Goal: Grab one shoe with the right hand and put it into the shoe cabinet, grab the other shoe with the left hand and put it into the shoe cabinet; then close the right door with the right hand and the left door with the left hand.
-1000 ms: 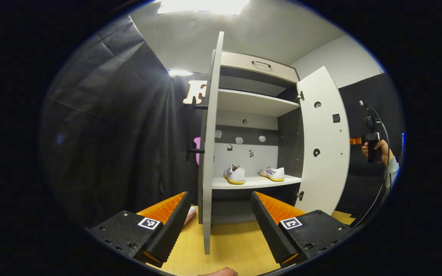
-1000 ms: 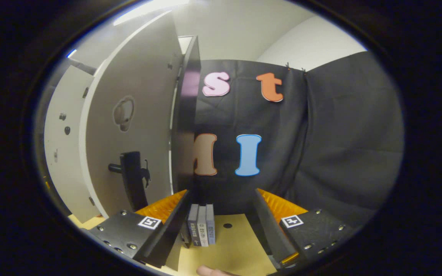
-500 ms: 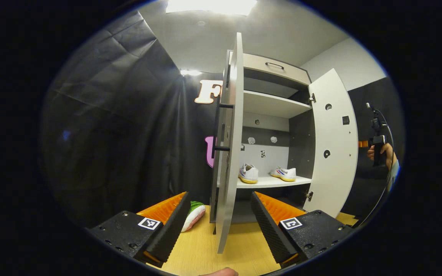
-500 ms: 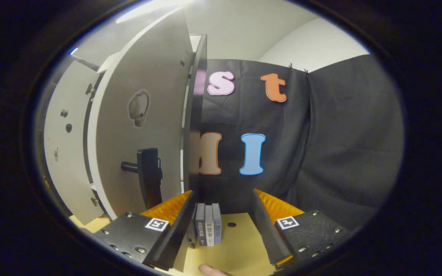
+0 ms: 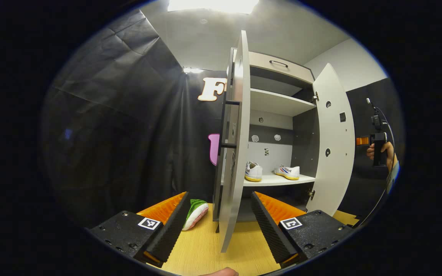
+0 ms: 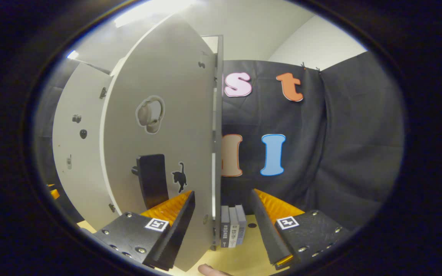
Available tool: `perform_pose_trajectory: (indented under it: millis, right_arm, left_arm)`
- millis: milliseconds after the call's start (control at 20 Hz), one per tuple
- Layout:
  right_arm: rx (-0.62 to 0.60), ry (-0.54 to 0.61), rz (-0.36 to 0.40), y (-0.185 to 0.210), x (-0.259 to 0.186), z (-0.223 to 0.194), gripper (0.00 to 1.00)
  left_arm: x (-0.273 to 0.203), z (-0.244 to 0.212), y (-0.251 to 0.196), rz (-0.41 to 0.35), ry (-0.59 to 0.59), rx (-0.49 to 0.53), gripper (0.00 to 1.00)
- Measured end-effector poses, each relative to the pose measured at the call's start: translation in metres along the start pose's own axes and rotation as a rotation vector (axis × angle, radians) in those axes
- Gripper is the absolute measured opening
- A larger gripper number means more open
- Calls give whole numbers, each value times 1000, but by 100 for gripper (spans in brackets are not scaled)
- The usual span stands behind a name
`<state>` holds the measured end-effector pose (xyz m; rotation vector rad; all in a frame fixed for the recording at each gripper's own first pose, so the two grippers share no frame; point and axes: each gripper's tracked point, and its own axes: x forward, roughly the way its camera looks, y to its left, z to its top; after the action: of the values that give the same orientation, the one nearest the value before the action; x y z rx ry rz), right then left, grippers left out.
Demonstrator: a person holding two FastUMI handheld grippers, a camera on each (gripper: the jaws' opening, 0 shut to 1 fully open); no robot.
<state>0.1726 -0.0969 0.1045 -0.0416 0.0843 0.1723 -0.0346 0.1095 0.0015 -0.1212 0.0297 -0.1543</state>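
in the left gripper view, the left hand-held gripper (image 5: 219, 224) was held with its fingers spread wide apart and nothing between the pads, low over the wooden worktop (image 5: 202, 253). the shoe cabinet (image 5: 278, 126) was seen standing on that worktop with both doors open. the left door (image 5: 233, 153) was presented almost edge-on, its lower edge falling in the gap between the two fingers, though contact with either finger could not be made out. the right door (image 5: 334, 142) was swung outward at the far side. two white shoes were found on the lower shelf (image 5: 278, 179): the left shoe (image 5: 253, 171) just behind the left door's edge, the right shoe (image 5: 287, 172) near it but apart. a green and pink object (image 5: 195, 213) was seen lying on the worktop beside the cabinet's base. at the far right, a hand (image 5: 378, 150) was seen gripping the other tool.

in the right gripper view, the right hand-held gripper (image 6: 219, 224) was likewise held apart and empty, with the right door's (image 6: 167, 134) outer face and its dark handle (image 6: 152, 180) close in front. a few small upright books (image 6: 231, 230) were seen on the worktop beyond the door's edge.
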Motion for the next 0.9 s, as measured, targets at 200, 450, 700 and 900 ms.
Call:
perform_pose_trajectory:
  millis: [200,450,700,900]
  right_arm:
    - [27,-7,-6,21,13,2,84]
    - [-17,16,68,78,25,-12,87]
    - [9,9,105,118,16,-17,90]
    - [-36,0,102,131,2,-19,90]
  left_arm:
    - [1,2,4,8,-6,7,98]
    - [6,-3,10,19,9,5,96]
    - [-4,3,25,40,8,21,97]
    - [0,2,30,48,11,15,97]
